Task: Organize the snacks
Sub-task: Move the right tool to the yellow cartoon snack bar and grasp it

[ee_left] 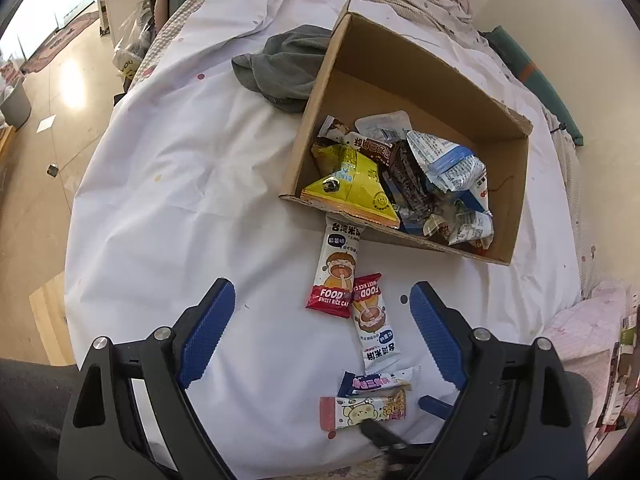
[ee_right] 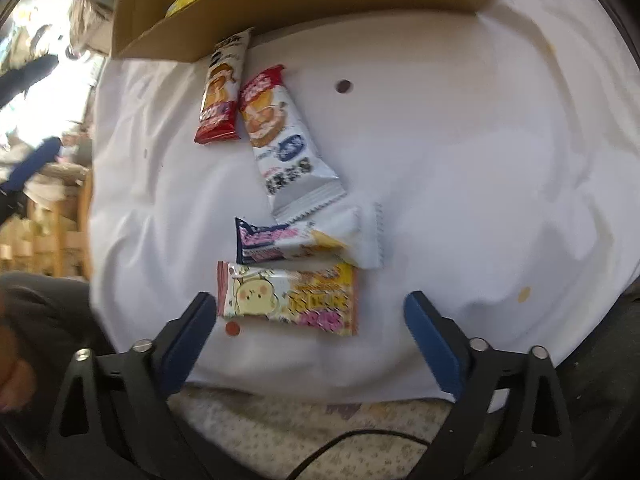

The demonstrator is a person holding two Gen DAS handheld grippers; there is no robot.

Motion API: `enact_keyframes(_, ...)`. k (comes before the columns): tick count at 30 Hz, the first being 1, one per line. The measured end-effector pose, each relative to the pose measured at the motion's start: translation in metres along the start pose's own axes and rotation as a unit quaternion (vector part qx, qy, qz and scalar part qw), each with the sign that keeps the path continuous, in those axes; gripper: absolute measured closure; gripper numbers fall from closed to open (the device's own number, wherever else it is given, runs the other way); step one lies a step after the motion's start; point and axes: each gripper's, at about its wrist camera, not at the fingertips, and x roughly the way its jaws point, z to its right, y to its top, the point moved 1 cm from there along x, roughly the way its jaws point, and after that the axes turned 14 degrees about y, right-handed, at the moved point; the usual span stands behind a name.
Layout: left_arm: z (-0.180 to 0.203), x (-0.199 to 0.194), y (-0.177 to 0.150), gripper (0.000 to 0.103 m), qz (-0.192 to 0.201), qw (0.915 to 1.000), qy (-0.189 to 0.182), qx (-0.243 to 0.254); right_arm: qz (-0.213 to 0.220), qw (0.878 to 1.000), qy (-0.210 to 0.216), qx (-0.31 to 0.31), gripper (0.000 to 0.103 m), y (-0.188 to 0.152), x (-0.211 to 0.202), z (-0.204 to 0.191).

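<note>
Left tool [ee_left: 322, 296]: blue-padded jaws spread wide, nothing between them; it hangs over the white sheet [ee_left: 180, 200] at the bottom of the left wrist view.
Right tool [ee_right: 306, 308]: jaws also wide apart and empty, framing the lower edge of the chick-print snack packet [ee_right: 286, 300] at lower centre of the right wrist view; whether a pad touches it cannot be told.
Cardboard box [ee_left: 516, 196]: open, centre right of the left wrist view, resting on the sheet and holding a heap of wrappers, with a yellow bag [ee_left: 352, 188] poking over its near wall.
Rice cake packet [ee_left: 336, 268]: red-ended, just below the box's near wall, its upper end touching or tucked under the wall.
Second rice cake packet [ee_left: 374, 328]: lies slanted beside the first, their red ends overlapping.
Navy and white packet [ee_left: 374, 382]: lies crosswise below the second rice cake packet, touching its lower end, with the chick-print packet just beneath it.
Grey cloth [ee_left: 280, 64]: bunched on the sheet against the box's far left side, upper centre of the frame.
</note>
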Motion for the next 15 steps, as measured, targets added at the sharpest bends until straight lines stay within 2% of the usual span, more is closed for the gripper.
enact_keyframes(3, -0.005, -0.002, 0.000, 0.016, -0.002, 0.9999, -0.005, -0.011, -0.007, 0.998, -0.046, -0.043, 0.002, 0.001, 0.019, -0.024)
enact_keyframes(6, -0.009, -0.005, 0.001, 0.016, 0.000, 0.9998, -0.002, -0.017, -0.006, 0.995, -0.086, -0.050, 0.002, 0.001, 0.035, -0.033)
enact_keyframes(8, -0.011, -0.006, 0.002, 0.016, 0.000, 0.9998, 0.001, -0.021, -0.004, 0.989, -0.126, -0.070, 0.001, 0.001, 0.046, -0.040)
enact_keyframes(10, -0.014, -0.006, 0.003, 0.016, -0.003, 0.9996, -0.005, -0.026, 0.001, 0.985, -0.149, -0.081, 0.000, 0.001, 0.054, -0.044)
enact_keyframes(13, -0.015, -0.006, 0.004, 0.016, -0.005, 0.9995, -0.008, -0.029, 0.005, 0.985, -0.151, -0.082, 0.000, 0.001, 0.055, -0.045)
enact_keyframes(15, -0.016, -0.006, 0.004, 0.016, -0.005, 0.9995, -0.009, -0.030, 0.005, 0.984, -0.149, -0.096, 0.007, -0.003, 0.055, -0.046)
